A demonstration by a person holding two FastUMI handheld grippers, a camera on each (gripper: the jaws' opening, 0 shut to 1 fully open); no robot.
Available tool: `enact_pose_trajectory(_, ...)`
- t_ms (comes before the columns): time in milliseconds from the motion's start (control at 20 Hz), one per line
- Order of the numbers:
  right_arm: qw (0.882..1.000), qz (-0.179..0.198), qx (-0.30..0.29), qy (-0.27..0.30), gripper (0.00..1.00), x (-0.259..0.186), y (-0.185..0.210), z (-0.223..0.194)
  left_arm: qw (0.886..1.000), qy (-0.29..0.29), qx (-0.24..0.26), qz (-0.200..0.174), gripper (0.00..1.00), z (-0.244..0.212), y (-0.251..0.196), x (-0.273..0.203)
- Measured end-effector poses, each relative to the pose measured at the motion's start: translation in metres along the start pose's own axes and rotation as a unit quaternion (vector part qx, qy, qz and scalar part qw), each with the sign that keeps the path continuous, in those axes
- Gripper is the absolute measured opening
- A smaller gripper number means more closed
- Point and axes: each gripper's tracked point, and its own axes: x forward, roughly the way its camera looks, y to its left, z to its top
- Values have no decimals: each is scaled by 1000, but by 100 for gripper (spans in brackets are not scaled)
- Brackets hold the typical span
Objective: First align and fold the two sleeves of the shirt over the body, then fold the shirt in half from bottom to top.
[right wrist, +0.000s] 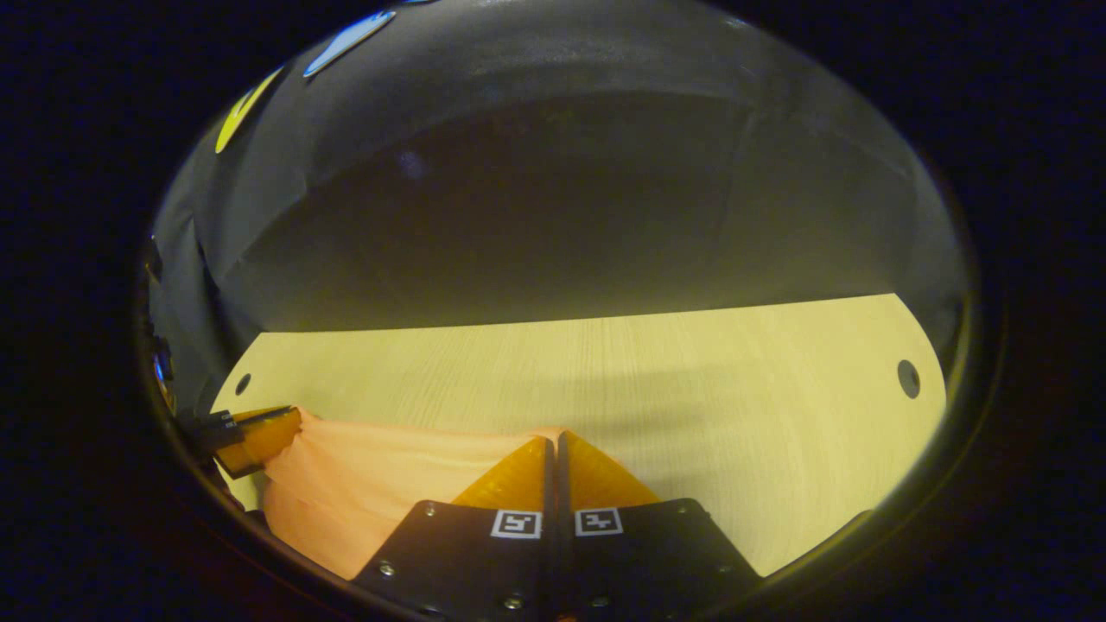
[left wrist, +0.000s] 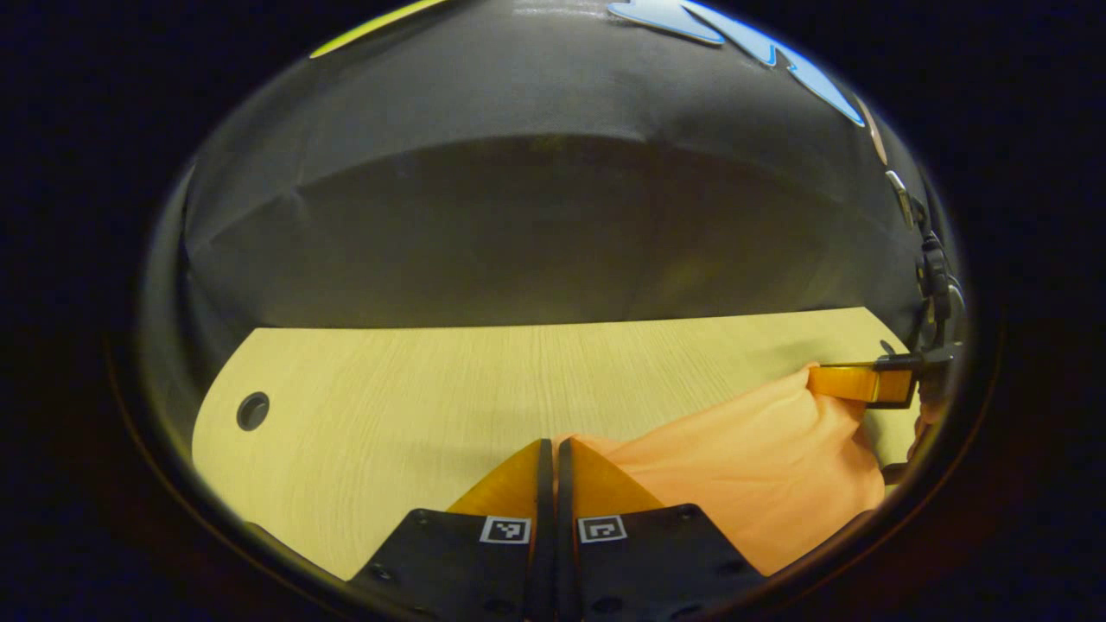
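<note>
Both grippers are pinching the shirt (left wrist: 760, 466) right now, as far as I'm seeing from my end. L gripper (left wrist: 555, 445) is sitting w/ its jaws pressed together, only a thin dark slit between them, and the orange cloth is meeting the tips right at that slit. I'm reading that as clamped on the fabric edge. R gripper (right wrist: 554, 441) is looking the same in the right gripper view: jaws together, peach-orange fabric running up to the tips from the left side.

Shirt is lying on the light wood table (left wrist: 389, 389), toward the near edge. In the left gripper view it's spreading off to the right of my fingers, w/ soft folds, and reaching over to the other gripper (left wrist: 842, 382), which is showing at the far right w/ the cloth bunched against its tip. In the right gripper view the cloth (right wrist: 371, 484) is stretching leftwards to the other gripper (right wrist: 272, 436) at the left edge, so the fabric is hanging taut-ish between the two.

Table top is showing a small round hole (left wrist: 252, 411) near its left end in the left gripper view, and another hole (right wrist: 908, 378) near the right end in the right gripper view. Dark cloth wall (left wrist: 553, 225) is standing behind the table. Can't tell which part of the shirt I'm holding; too little of it is in frame.
</note>
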Motion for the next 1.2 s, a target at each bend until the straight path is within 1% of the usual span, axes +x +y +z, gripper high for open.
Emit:
enact_pose_trajectory(100,1000,-5,0,1,0,0,2,0,1000,-1,-8,-2,6,-1,-1,0)
enact_pose_trajectory(150,1000,-7,1,3,0,1,1,-1,1000,-1,-8,-2,10,0,-3,0)
enact_pose_trajectory(200,1000,-10,3,4,1,1,1,0,1000,1,-5,-9,12,-1,-6,0)
enact_pose_trajectory(250,1000,-12,4,4,3,1,0,-1,1000,2,-1,-10,19,-1,-6,-2)
enact_pose_trajectory(300,1000,-13,8,6,6,-1,1,0,1000,4,9,4,25,2,-1,-4)
enact_pose_trajectory(350,1000,-11,11,8,17,-4,5,2,1000,4,15,13,41,2,4,-5)
enact_pose_trajectory(400,1000,-16,9,9,29,-3,5,0,1000,3,15,13,55,5,6,-7)
enact_pose_trajectory(450,1000,-20,4,7,35,-5,3,2,1000,-4,8,9,68,8,7,-7)
enact_pose_trajectory(500,1000,-20,1,1,32,-8,4,7,1000,-11,4,8,73,13,7,-11)
enact_pose_trajectory(550,1000,-21,-1,-3,34,-10,5,11,1000,-14,5,5,75,16,9,-15)
enact_pose_trajectory(600,1000,-21,-1,-7,34,-15,7,14,1000,-15,11,6,75,17,13,-20)
enact_pose_trajectory(650,1000,-20,0,-9,35,-20,9,18,1000,-15,18,5,75,19,9,-21)
enact_pose_trajectory(700,1000,-19,1,-11,35,-22,9,20,1000,-18,20,2,72,23,4,-23)
enact_pose_trajectory(750,1000,-19,2,-14,35,-28,10,23,1000,-21,18,-1,75,27,2,-27)
enact_pose_trajectory(850,1000,-17,2,-18,34,-43,11,31,999,-28,19,-6,75,42,-4,-38)
enact_pose_trajectory(900,1000,-16,1,-21,34,-53,11,36,999,-33,21,-7,72,49,-7,-48)
enact_pose_trajectory(950,1000,-16,2,-24,34,-66,12,39,999,-39,23,-8,72,57,-10,-59)
enact_pose_trajectory(1050,999,-15,5,-33,34,-92,16,50,998,-50,27,-11,77,72,-14,-82)
enact_pose_trajectory(1150,999,-15,7,-44,35,-126,21,58,998,-61,33,-10,72,93,-22,-117)
enact_pose_trajectory(1200,999,-16,7,-50,34,-144,24,64,997,-68,33,-11,72,102,-26,-134)
